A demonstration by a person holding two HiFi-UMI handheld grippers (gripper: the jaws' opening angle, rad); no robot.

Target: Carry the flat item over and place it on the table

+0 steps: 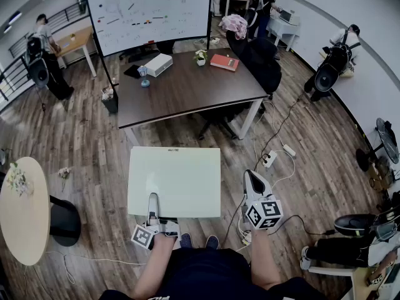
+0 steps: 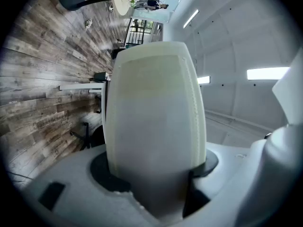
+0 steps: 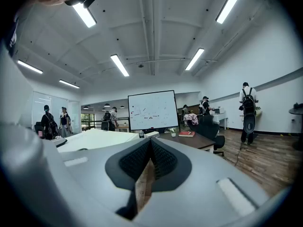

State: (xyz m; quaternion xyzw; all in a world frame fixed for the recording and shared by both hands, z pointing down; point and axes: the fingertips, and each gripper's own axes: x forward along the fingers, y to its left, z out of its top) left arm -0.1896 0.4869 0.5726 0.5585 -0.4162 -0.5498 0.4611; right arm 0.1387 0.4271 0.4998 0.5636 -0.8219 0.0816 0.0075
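Dark table (image 1: 187, 86) is sitting straight ahead of you, well apart, its long side facing you. You're carrying the flat white board (image 1: 175, 180) level out front, between you and the table. It's looking close to square, far edge pointing at the table. Your left gripper (image 1: 153, 206) is clamping the board's near edge, left of centre, so the rest is hanging forward and rightward unsupported. Your right gripper (image 1: 253, 181) is riding just beside the board's right edge, jaws pressed together on nothing. It's the nearer one for steadying that side. My read: go straight forward and land on the near half, since the white box (image 1: 158, 64), red book (image 1: 224, 62) and small plant (image 1: 200, 57) are occupying the far side.
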